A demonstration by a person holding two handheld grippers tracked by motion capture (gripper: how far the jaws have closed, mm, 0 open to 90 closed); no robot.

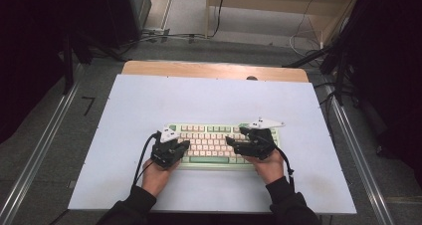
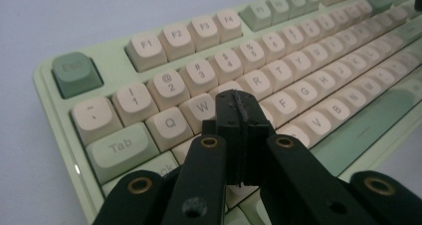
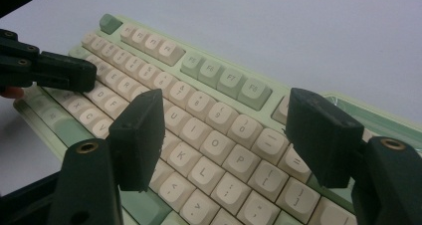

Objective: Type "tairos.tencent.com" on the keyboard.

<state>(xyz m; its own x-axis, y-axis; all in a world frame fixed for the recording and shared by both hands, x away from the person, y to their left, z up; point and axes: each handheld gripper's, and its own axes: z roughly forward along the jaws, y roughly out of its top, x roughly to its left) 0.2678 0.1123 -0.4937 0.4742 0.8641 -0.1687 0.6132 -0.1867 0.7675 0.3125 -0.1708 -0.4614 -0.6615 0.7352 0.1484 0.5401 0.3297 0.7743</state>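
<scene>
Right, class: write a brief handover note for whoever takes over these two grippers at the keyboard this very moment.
Left gripper: fingers shut, tip over the keys near E and D; contact unclear.
Right gripper: fingers open, hovering above the O, P, L keys, holding nothing.
Pale green keyboard with cream keycaps lies flat on the white table mat, near the person's edge.
Done: both grippers positioned over it.
Left: probably pressing keys; no key looks pressed down.
</scene>
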